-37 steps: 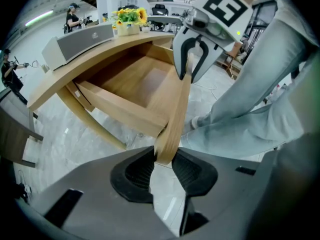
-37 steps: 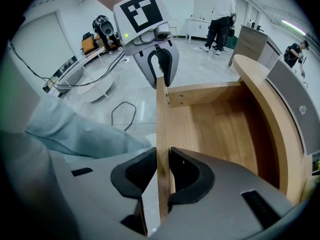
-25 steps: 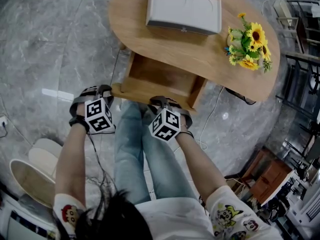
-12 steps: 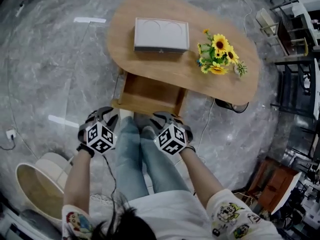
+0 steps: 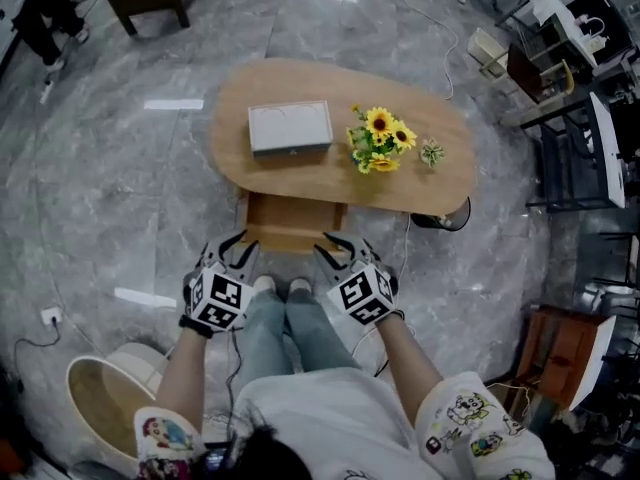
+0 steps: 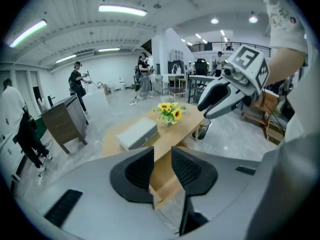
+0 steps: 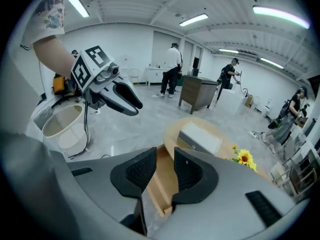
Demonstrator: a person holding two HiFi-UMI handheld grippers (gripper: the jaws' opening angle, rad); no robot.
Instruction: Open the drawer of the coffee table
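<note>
We stand on a grey marble floor [image 5: 120, 168] in a large workshop. The oval wooden coffee table [image 5: 440, 168] lies ahead, its drawer [image 5: 292, 236] pulled out under the near edge, showing bare wood. Our left gripper [image 5: 233, 250] and right gripper [image 5: 343, 247] hang clear of it, jaws narrowly apart, empty.

coffee table [image 5: 300, 180] | on grey floor [image 5: 120, 198] | top: grey box [image 5: 290, 128], sunflowers [image 5: 378, 138]

Matt light wood: coffee table [image 5: 445, 168], drawer [image 5: 292, 235]. Glossy grey marble-look floor [image 5: 110, 198]. Smooth matt grey box [image 5: 290, 126].
</note>
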